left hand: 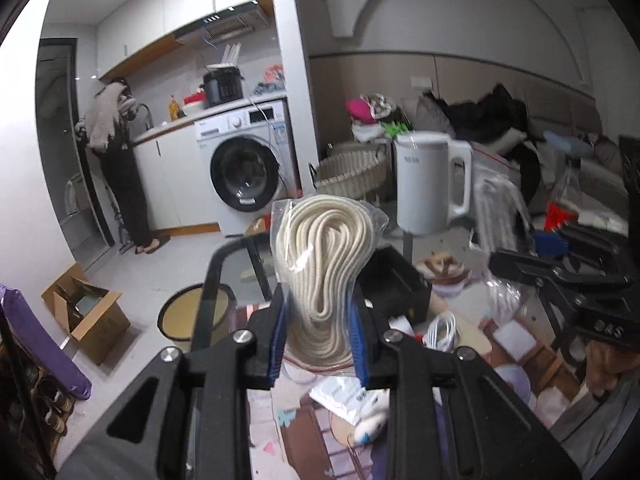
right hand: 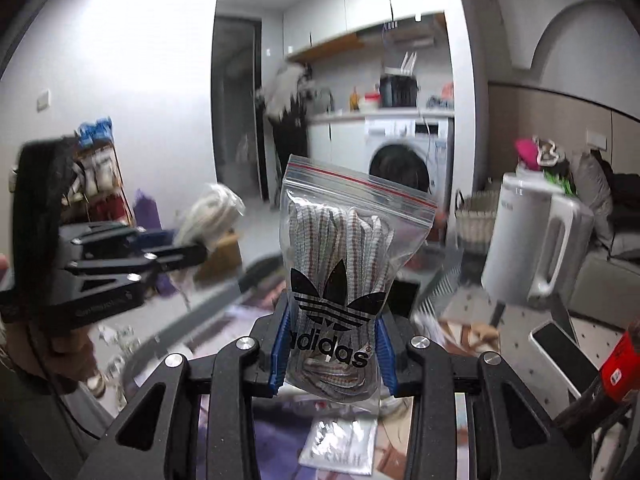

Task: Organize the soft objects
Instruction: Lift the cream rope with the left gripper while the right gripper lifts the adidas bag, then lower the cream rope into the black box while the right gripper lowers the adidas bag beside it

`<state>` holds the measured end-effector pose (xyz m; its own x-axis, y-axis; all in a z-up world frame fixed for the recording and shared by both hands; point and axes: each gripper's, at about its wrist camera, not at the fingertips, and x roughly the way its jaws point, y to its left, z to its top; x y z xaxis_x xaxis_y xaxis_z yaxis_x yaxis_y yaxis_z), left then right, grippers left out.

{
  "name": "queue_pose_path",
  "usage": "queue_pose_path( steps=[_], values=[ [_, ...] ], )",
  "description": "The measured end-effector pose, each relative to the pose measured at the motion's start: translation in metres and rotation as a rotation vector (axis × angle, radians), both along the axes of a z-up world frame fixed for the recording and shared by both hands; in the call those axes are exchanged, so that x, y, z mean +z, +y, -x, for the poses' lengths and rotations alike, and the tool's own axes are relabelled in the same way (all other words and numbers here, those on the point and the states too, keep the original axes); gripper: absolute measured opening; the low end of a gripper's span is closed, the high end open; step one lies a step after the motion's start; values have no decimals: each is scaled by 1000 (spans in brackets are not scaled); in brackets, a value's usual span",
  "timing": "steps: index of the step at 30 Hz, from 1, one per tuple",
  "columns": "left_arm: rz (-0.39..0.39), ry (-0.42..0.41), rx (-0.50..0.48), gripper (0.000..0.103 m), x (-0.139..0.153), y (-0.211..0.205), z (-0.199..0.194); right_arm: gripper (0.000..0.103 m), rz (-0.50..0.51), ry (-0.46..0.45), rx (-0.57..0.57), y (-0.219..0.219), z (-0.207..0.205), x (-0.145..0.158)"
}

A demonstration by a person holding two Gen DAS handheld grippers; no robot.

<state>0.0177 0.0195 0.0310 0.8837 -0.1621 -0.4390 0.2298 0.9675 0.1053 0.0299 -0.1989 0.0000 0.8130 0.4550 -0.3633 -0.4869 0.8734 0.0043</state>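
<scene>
Closest in, the left gripper (left hand: 320,336) is clamped on a clear bag of cream rope (left hand: 320,264), its blue pads biting the lower part so the coil stands upright above them. The right gripper (right hand: 332,350) is clamped the same way on a zip bag of laces (right hand: 340,280), printed with a black logo, the red seal strip at the top. Both bags are in the air, held clear of the cluttered table (left hand: 304,432) beneath.

From where I stand, this looks like the carry step: each bag picked up and on its way to wherever soft things go. To do it well I'd keep both grips low and firm, since slick plastic can slide out of the pads, and keep the bags upright so the top-heavy coils don't flop over.

Just beyond sits a white kettle (left hand: 432,180), near the right side of the path; swing wide of its handle. Further back a wicker basket (left hand: 352,172) stands on the floor, a plausible home for them, though I can't be sure. A washing machine (left hand: 244,168) and a person (left hand: 120,160) at the counter are well behind.
</scene>
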Motion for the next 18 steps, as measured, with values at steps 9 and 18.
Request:
queue_pose_path(
  steps=[9,18],
  values=[
    [57,-48,27,26,14,3,-12,37,-26,-68,8,10,10,22],
    [88,-77,44,26,24,-14,-29,37,-60,-84,-22,14,-3,37]
  ],
)
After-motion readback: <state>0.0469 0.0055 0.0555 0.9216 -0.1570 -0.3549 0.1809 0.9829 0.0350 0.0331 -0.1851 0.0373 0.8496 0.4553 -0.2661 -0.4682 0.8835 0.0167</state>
